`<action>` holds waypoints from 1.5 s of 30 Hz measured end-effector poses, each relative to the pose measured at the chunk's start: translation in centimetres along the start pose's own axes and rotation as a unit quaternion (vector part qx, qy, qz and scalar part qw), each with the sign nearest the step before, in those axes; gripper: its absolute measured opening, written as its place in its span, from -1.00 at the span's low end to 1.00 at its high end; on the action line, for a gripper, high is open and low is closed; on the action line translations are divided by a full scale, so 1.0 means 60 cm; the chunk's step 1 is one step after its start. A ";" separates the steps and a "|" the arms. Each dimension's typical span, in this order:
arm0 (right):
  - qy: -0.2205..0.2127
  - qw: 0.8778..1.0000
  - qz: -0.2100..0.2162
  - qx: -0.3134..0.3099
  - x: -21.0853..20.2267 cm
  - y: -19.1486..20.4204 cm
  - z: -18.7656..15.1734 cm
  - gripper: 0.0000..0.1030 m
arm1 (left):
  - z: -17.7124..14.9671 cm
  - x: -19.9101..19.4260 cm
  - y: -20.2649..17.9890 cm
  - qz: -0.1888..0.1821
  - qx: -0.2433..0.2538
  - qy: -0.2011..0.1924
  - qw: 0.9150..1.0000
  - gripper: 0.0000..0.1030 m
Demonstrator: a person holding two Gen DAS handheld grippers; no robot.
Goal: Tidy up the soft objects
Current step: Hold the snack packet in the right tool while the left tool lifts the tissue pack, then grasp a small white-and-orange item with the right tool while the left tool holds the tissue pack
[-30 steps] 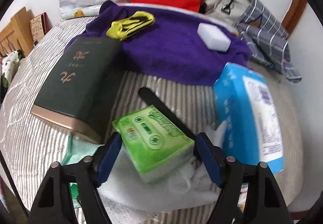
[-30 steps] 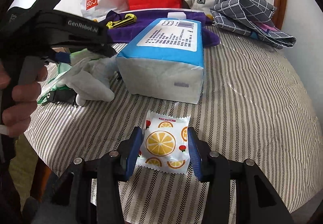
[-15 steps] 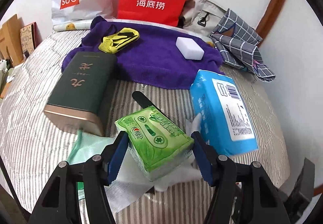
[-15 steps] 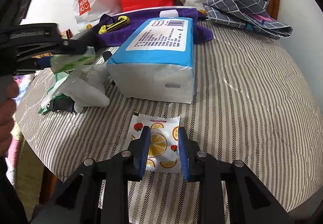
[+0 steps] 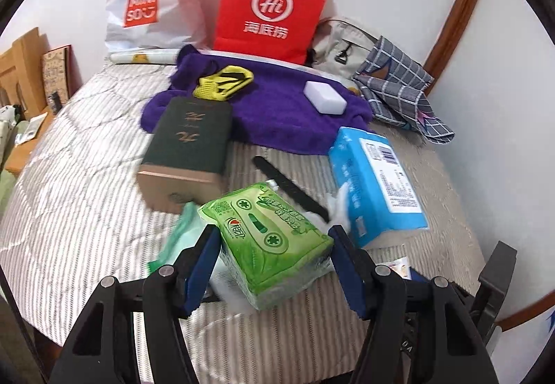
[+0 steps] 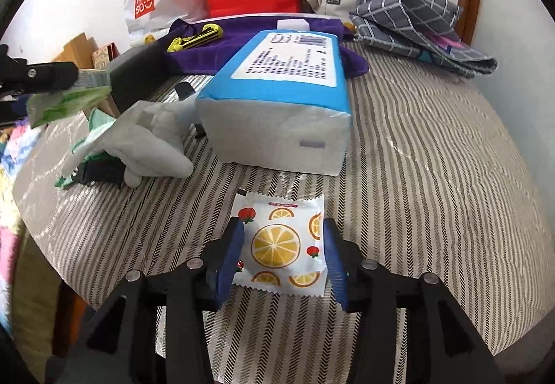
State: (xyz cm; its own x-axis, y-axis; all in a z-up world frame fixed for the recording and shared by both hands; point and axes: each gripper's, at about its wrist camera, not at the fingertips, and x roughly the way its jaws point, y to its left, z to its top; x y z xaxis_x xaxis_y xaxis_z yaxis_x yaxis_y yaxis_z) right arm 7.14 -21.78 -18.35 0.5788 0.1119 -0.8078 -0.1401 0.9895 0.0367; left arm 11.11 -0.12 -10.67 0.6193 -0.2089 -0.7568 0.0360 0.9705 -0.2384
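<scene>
- The left hand-held gripper (image 5: 274, 255) is clenched on a green tissue pack (image 5: 274, 242), its blue pads pressed against the pack's two sides; the right wrist view shows the pack lifted clear of the bed (image 6: 433, 176) near the left edge.
- The right hand-held gripper (image 6: 282, 255) sits low over the front part of the bed, its blue pads on either side of an orange-print wipe packet (image 6: 281, 245). The packet lies flat on the striped cover and looks uncrumpled, and I cannot tell whether the pads press it or merely frame it.
- A blue tissue pack (image 6: 281, 106) lies just behind the wipe packet, near the middle of the bed, its barcode label facing up.
- A crumpled white cloth (image 6: 149, 141) lies just left of the blue tissue pack, touching its near left corner, with a pale green bag (image 5: 180, 235) partly beneath it.
- A dark green box (image 5: 190, 141) with a gold end lies left of centre, its far end overlapping the purple towel (image 5: 284, 120).
- The purple towel is spread across the far part of the bed and carries a yellow item (image 5: 223, 82) on its left and a white sponge block (image 5: 324, 96) on its right.
- A black strip (image 5: 288, 186) lies on the cover between the dark green box and the blue tissue pack.
- Along the far edge against the wall stand a red paper bag (image 5: 270, 9) and a white Miniso bag (image 5: 152, 2); a checked cloth (image 5: 402, 89) and a beige bag (image 5: 336, 48) lie in the far right corner.
</scene>
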 end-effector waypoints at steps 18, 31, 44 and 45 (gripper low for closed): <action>0.013 0.997 0.044 0.059 -0.011 -0.048 -0.004 -0.25 | -0.024 -0.028 0.110 0.012 -0.051 -0.005 0.999 0.21; -0.002 1.000 -0.023 0.001 -0.001 0.041 -0.005 -0.14 | -0.017 -0.015 0.138 -0.003 -0.059 0.003 0.998 0.21; 0.000 1.000 0.022 0.022 -0.026 0.046 0.016 -0.78 | 0.004 -0.015 0.147 -0.015 -0.045 0.010 0.999 0.21; -0.006 1.000 0.019 0.021 -0.037 0.048 0.022 -0.78 | 0.009 -0.018 0.147 -0.018 -0.044 0.008 0.999 0.21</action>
State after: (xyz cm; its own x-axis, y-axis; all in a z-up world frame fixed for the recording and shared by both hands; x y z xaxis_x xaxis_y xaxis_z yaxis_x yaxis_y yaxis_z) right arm 6.51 -19.08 -15.70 0.5833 0.1512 -0.7980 -0.1296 0.9873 0.0922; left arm 11.19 8.74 -11.65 0.6070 -0.2456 -0.7558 -0.0110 0.9484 -0.3170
